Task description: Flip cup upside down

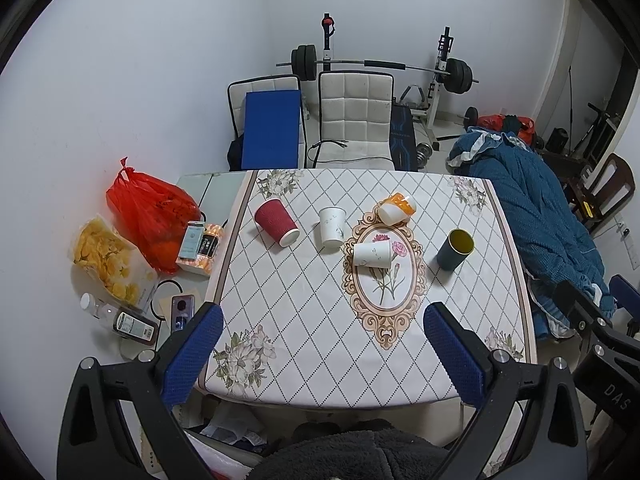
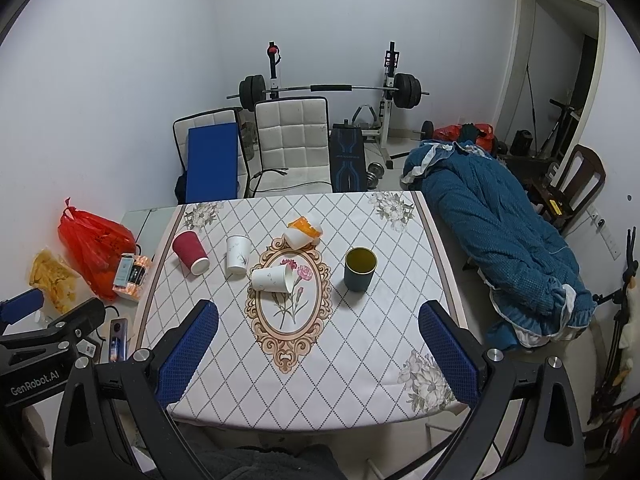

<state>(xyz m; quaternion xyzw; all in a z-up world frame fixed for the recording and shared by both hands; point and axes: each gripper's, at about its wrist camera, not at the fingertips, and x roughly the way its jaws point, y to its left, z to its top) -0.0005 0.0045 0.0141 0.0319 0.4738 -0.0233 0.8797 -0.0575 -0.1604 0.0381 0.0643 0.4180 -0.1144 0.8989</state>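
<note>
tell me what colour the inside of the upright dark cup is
Yellow-olive inside the dark teal cup, with a teal outer wall; the right wrist view shows it best.

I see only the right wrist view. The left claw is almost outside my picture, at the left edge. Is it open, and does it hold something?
Observer: The left claw is open and holds nothing.
Operator: What lies below it, left of the tablecloth? The claw body hides that place from me.
Observer: A clear bottle with a white cap and a dark container lying on its side, both next to the bag of chips.
</note>
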